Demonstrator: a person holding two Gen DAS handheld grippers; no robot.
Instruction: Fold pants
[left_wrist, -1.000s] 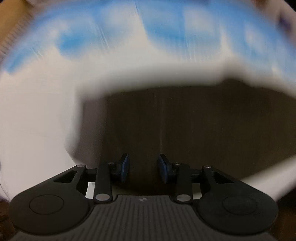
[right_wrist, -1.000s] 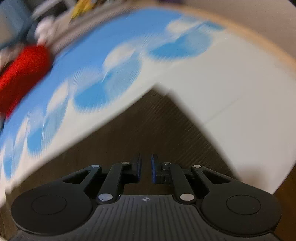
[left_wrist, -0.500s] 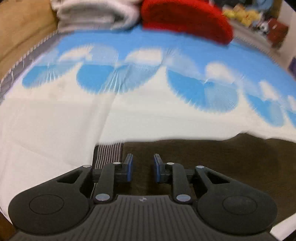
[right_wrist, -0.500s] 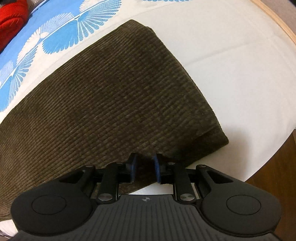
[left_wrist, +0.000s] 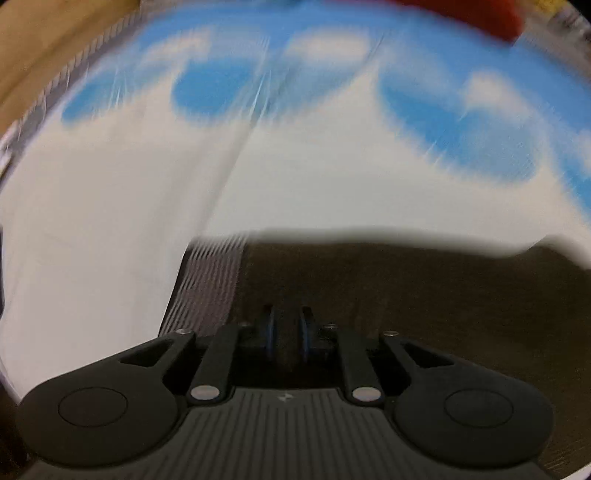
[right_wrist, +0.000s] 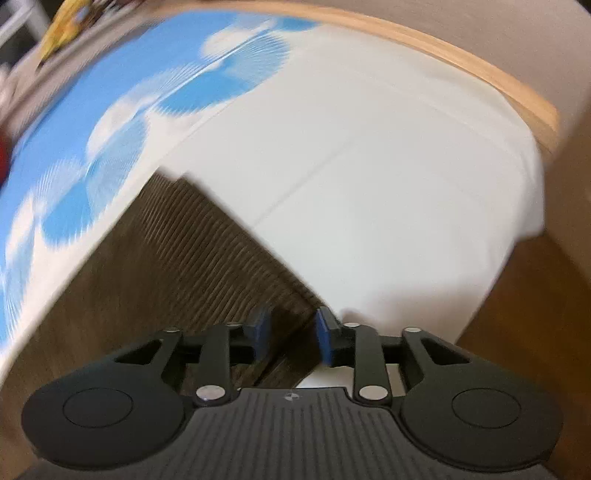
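Dark brown corduroy pants (left_wrist: 406, 295) lie on a bed sheet; both views are motion-blurred. In the left wrist view my left gripper (left_wrist: 286, 332) sits over the pants beside their grey striped waistband (left_wrist: 210, 280), jaws nearly closed with a narrow gap; whether cloth is pinched is hidden. In the right wrist view the pants (right_wrist: 177, 266) lie folded, with a corner reaching toward my right gripper (right_wrist: 291, 332). Its jaws are open and straddle the near edge of the cloth.
The sheet is white (right_wrist: 388, 177) with a blue and white fan pattern (right_wrist: 110, 118). A wooden bed rim (right_wrist: 461, 74) curves at the back right, brown floor (right_wrist: 524, 332) beyond the edge. A red item (left_wrist: 480, 14) lies at the far side.
My right gripper has opened wider and tilted down toward the pants' corner. My left gripper has closed further and moved in over the pants near the waistband.
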